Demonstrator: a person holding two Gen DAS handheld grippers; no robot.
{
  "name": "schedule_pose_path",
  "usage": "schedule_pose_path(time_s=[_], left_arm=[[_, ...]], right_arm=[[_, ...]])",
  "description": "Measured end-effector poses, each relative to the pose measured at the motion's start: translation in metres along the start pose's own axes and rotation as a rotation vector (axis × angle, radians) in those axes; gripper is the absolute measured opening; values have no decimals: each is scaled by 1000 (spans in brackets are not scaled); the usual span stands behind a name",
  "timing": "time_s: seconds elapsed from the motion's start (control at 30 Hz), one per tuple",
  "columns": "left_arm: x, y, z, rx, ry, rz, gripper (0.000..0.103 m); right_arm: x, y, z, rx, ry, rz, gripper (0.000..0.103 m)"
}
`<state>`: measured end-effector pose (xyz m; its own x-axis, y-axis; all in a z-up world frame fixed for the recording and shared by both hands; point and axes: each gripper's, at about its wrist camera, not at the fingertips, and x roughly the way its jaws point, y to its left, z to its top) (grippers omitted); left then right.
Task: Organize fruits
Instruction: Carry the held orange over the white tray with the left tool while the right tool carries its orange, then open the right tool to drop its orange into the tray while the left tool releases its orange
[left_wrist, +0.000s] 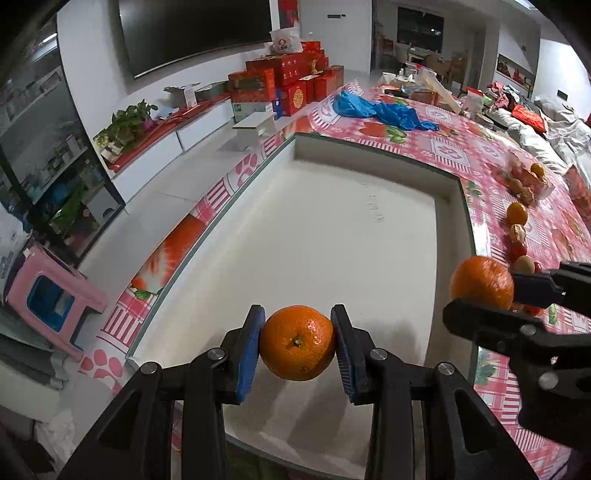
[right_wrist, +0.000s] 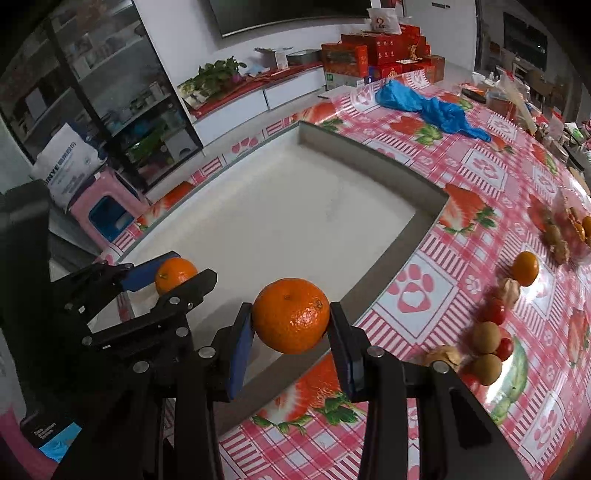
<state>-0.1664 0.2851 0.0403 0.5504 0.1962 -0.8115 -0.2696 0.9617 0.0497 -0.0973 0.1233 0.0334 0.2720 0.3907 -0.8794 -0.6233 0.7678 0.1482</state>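
Left wrist view shows the left gripper (left_wrist: 297, 343) angled down over the white tray (left_wrist: 314, 236), clamped on a mandarin (left_wrist: 297, 342) with its stem facing the camera. To its right, the right gripper (right_wrist: 290, 315) grips a second mandarin (right_wrist: 290, 315) above the tray's edge. Loose fruits (right_wrist: 524, 268) line the checked tablecloth (right_wrist: 476, 170) further right.

A table (right_wrist: 424, 291) in a pink strawberry cloth carries a white tray (right_wrist: 424, 218); loose fruits (right_wrist: 524, 268) lie right of it, a blue bag (right_wrist: 428, 105) beyond.
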Motion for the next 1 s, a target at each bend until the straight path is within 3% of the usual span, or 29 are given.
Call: schedule_pose_path(time_s=[0.63,0.73,0.77,0.8,0.87,0.93,1.0], left_arm=[[17,3,-3,-13,44,0,38],[17,3,-4,-13,47,5,39],[16,3,-5,-10,44,10,39],[16,2,-5,-8,42,17,43],[13,1,-4,-9,32,33,77],[6,1,-3,-18,-8,51,86],[3,-3,-2,-6,-12,42,86]], right_arm=[[19,0,4,10,33,3,44],[17,-1,4,16,31,15,57],[16,-2,4,18,25,17,67],[14,-2,4,20,19,18,73],[8,-4,4,21,4,17,78],[3,-7,2,28,-6,20,80],[-3,-13,1,47,-10,20,82]])
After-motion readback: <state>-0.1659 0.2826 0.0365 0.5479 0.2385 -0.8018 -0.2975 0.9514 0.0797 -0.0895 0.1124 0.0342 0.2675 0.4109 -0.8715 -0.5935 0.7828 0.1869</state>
